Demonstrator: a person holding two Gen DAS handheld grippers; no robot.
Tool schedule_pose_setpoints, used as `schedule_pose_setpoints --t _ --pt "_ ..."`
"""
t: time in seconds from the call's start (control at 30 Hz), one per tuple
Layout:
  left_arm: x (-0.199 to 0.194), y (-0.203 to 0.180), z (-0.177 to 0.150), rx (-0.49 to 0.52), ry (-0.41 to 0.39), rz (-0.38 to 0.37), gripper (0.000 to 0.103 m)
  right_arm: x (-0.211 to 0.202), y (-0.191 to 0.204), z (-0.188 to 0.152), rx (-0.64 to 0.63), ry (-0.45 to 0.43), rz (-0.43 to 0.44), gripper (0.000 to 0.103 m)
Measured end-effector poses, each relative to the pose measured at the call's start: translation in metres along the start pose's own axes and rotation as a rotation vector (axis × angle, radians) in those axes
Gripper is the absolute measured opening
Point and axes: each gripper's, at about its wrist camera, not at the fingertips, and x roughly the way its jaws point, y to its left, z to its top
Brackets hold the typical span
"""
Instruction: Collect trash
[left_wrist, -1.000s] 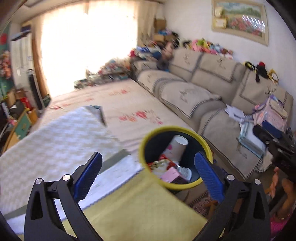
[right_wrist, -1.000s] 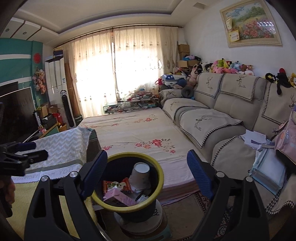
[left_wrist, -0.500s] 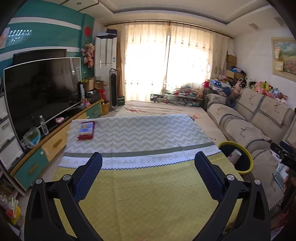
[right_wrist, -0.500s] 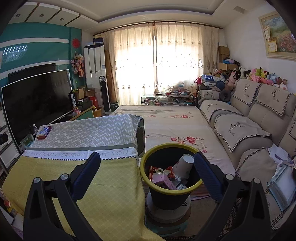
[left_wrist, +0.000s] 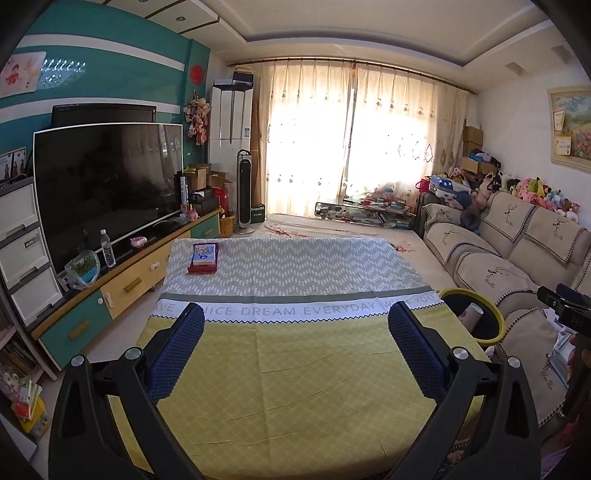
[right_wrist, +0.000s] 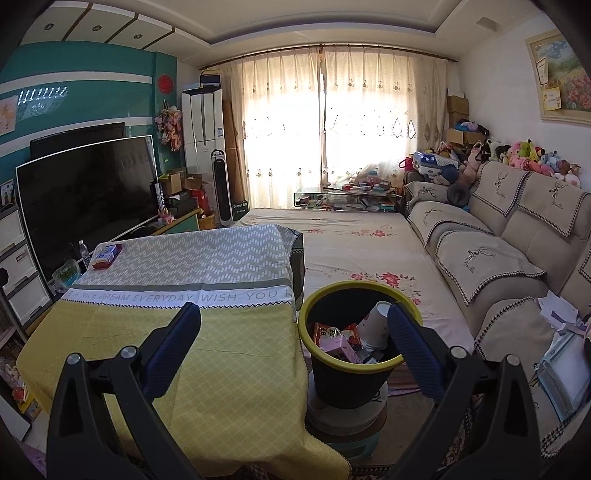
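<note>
Standing here, it looks mostly wrapped up to me. The yellow-rimmed bin (right_wrist: 349, 332) sits lower centre-right in the right wrist view, just beside the table's right edge, perched on some round white thing stacked under it. It already has stuff in it: a paper cup (right_wrist: 375, 325) leaning against the inner wall, a red snack wrapper (right_wrist: 325, 332), and a pink box (right_wrist: 338, 347).

Both grippers are empty. The left gripper (left_wrist: 295, 354) has its blue pads spread wide, nothing between them, pointed over the yellow end of the tablecloth (left_wrist: 295, 369). The right gripper (right_wrist: 293, 354) is also wide open and carrying nothing, with one finger over the cloth and the other in front of the bin rim.

What's left? The only loose thing on the table is a small red box (left_wrist: 203, 258), upper left of the cloth in the left wrist view, at the far end, well apart from both grippers. I can't tell whether it counts as trash or just lives there. If it does, that's the last pickup, and my guess is it's a long reach for the left gripper. Otherwise the tabletop looks done.
</note>
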Motion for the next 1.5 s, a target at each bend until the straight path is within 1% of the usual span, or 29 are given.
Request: schedule_pose_setpoints --t 0.13,1.5 --pt "0.003 -0.004 -0.001 0.012 0.003 0.013 0.098 0.002 0.000 -0.001 0.006 0.006 0.005 0.096" --pt "0.013 -0.003 0.001 0.008 0.023 0.001 0.098 0.006 0.002 -0.001 0.022 -0.001 0.014 0.096"
